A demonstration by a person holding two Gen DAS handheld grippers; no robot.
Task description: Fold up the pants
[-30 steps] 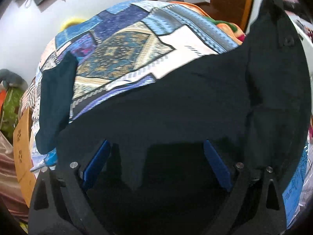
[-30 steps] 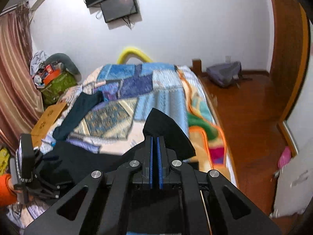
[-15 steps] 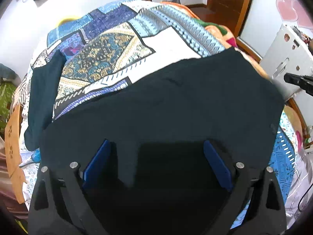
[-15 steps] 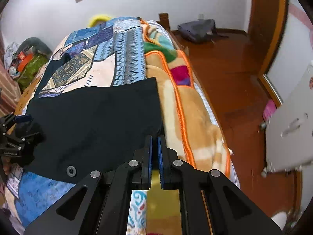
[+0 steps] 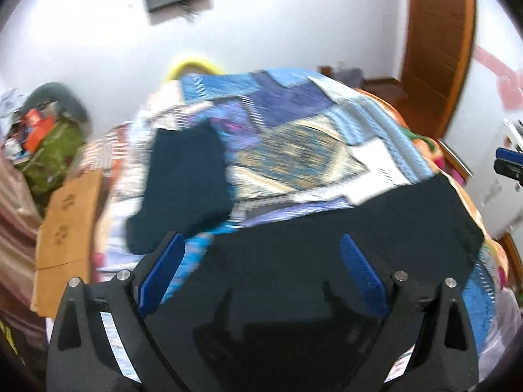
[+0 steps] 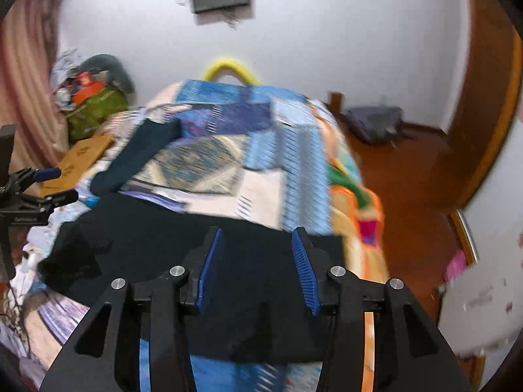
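Pants (image 5: 343, 235) lie spread flat on the near end of the bed (image 5: 294, 137), with both tools spread and holding nothing.

The black pants cover the near part of the patchwork bedspread (image 6: 228, 150) as 1 broad dark panel, their right edge near the orange blanket (image 6: 353, 228) at the bed's side. The left tool (image 5: 261, 261) has its 2 blue pads wide apart over the cloth, gripping nothing. The right tool (image 6: 258, 258) is also parted, less widely, above the pants' right portion. A second dark garment (image 5: 183, 179) lies farther up the bed, apparently apart from the pants, though motion blur makes this uncertain. A cardboard box (image 5: 68, 215) stands beside the bed.
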